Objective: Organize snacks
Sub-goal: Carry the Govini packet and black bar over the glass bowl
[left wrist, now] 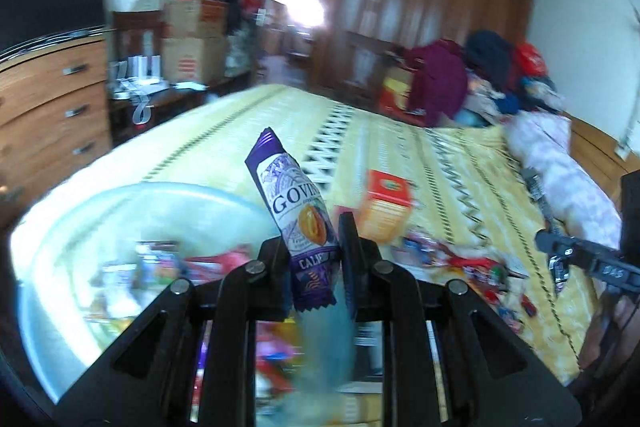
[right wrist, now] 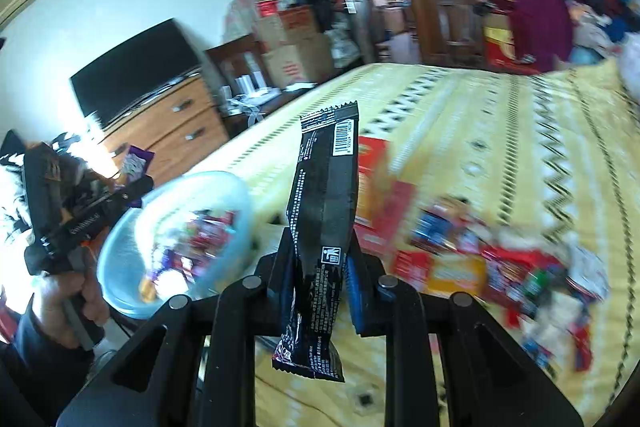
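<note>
Left wrist view: left gripper (left wrist: 314,251) is clamped on a purple snack bar (left wrist: 298,215), which stands nearly upright btwn the jaws, lifted above the yellow bedspread (left wrist: 460,163). Just below and to the left sits a pale blue bowl (left wrist: 72,227), already holding a blurred mix of colourful wrappers, so part of the sorting looks done. To the right of the bar, an orange box (left wrist: 386,207) and a loose scatter of snacks (left wrist: 472,267) lie on the cover, i.e. plenty left. The other tool shows at the far right edge. Right wrist view: right gripper (right wrist: 316,279) is clenched on a black snack bar (right wrist: 322,227), barcode end up, also held clear of the bed. The bowl (right wrist: 120,255) is off to the left w/ sweets inside, and the left tool w/ its purple bar is just beside its rim, a hand (right wrist: 68,307) around the handle. On the right, the pile of red, orange and blue packets (right wrist: 500,267) is spread on the cover. My guess: roughly mid-task; both bars probably go to the bowl next, then more rounds for the pile.
</note>
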Action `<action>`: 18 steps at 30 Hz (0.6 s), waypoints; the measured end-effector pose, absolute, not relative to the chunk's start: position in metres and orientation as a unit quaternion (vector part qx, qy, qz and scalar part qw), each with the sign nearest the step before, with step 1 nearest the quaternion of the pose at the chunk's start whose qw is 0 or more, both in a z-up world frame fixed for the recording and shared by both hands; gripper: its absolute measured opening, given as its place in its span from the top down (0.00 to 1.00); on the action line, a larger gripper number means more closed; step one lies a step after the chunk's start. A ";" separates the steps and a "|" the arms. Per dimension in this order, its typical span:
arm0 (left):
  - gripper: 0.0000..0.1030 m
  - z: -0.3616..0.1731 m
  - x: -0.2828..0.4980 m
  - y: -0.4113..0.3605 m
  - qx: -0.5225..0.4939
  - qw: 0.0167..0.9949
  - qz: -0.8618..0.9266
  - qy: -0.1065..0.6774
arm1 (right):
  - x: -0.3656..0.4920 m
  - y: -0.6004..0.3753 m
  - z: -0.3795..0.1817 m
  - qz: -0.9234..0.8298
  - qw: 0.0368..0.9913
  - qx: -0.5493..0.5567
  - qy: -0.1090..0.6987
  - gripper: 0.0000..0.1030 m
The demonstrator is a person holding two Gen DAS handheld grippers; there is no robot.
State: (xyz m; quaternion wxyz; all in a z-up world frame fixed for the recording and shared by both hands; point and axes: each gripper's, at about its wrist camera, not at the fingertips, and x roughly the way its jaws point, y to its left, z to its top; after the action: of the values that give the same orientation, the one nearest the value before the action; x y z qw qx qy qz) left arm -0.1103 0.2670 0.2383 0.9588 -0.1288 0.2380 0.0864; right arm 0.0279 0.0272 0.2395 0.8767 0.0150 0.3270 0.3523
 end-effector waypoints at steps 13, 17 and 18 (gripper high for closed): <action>0.81 0.211 -0.129 0.334 -0.169 0.938 0.152 0.262 | 0.020 0.210 0.251 0.468 0.811 -0.032 0.351 0.76; 0.81 0.207 -0.133 0.342 -0.176 0.935 0.155 0.265 | 0.022 0.240 0.244 0.481 0.795 -0.041 0.367 0.76; 0.81 0.205 -0.133 0.343 -0.176 0.935 0.156 0.267 | 0.023 0.246 0.242 0.484 0.791 -0.040 0.371 0.76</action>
State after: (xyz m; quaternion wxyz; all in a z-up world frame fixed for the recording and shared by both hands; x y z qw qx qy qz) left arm -0.1329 0.3434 0.2052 0.9347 -0.1761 0.2665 0.1559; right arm 0.0230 0.2460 0.2420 0.7913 -0.0396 0.3714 0.4841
